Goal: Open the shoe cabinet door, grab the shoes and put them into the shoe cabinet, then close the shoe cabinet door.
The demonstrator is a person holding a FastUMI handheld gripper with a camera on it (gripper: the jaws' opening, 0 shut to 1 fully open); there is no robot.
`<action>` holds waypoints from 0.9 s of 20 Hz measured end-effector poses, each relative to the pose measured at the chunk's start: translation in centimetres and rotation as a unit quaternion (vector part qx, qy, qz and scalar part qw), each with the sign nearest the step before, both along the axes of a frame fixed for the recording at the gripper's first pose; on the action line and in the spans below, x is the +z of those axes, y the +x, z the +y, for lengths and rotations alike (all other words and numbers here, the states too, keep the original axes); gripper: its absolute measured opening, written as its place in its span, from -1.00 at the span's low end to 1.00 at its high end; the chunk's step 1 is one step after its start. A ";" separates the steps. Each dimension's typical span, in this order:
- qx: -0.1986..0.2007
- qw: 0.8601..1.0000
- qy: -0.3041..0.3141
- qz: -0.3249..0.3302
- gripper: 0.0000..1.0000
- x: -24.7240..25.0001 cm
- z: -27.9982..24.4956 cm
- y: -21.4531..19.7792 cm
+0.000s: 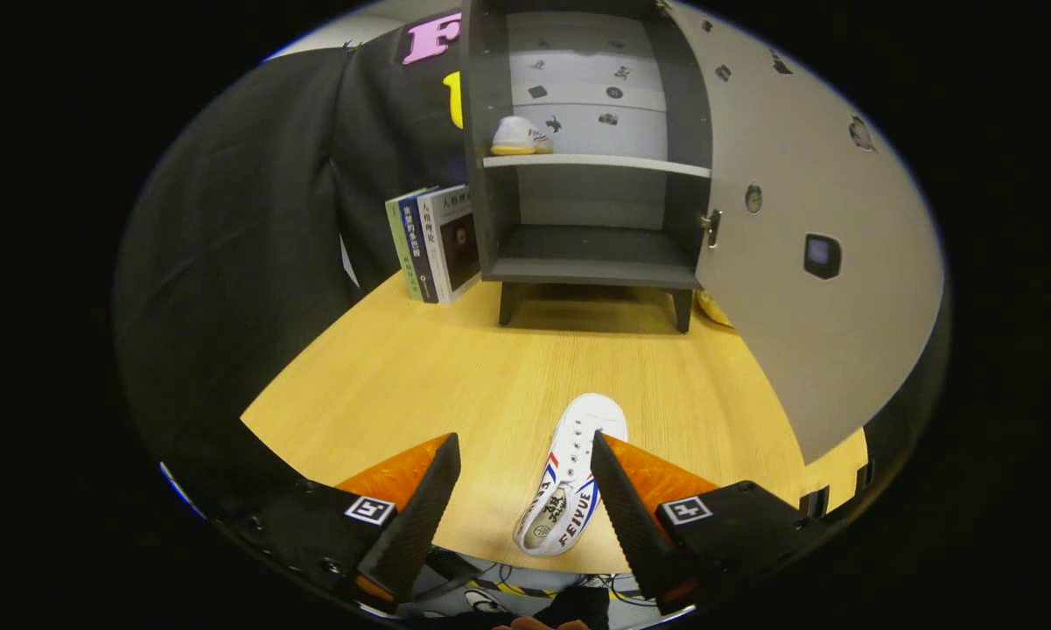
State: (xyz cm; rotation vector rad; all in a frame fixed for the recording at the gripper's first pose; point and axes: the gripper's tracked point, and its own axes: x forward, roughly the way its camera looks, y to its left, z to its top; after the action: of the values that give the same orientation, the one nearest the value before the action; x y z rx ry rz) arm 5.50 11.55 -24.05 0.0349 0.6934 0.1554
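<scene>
Hovering low over the surface [455, 367], the hand-held gripper [525, 455] has its fingers spread wide and holds nothing. A white shoe [569, 481] lies flat on the wood between them, much closer to the right finger, whose tip seems to overlap the shoe's side; whether it actually touches cannot be told. The toe points away from the hand-held gripper, toward the cabinet, and the heel sits near the surface's close edge.

Judged from here, the risk lies in that off-centre position. If the fingers close as they stand, the right one would meet the shoe first and could push it sideways or twist it, giving a skewed hold on the soft upper. A weak pinch there could let the shoe sag or drop on the way across. The heel's nearness to the edge also means a nudge backward might tip it off.

Pose: the hand-held gripper points forward and angles downward, roughly in line with the shoe's length.

Well beyond the fingers stands the shoe cabinet [490, 175] with its door [805, 262] swung fully open on the right. A second shoe [519, 136] already rests on the upper shelf; the lower shelf is free. Some books [437, 245] lean beside the cabinet's left wall.
</scene>
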 end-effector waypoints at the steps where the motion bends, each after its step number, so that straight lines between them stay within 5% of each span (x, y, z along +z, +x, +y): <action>1: 0.005 1.000 0.003 0.015 0.90 -1.5 0.4 0.6; 14: -0.042 0.991 -0.008 0.126 0.91 -10.9 -0.1 2.5; 17: -0.030 0.986 -0.081 0.146 0.90 -11.7 -0.7 2.3; 18: -0.026 0.981 -0.115 0.152 0.73 -12.1 -1.1 2.3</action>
State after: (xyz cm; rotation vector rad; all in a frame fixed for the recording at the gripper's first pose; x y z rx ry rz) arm 7.83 10.44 -36.15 -0.1486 1.0104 0.0186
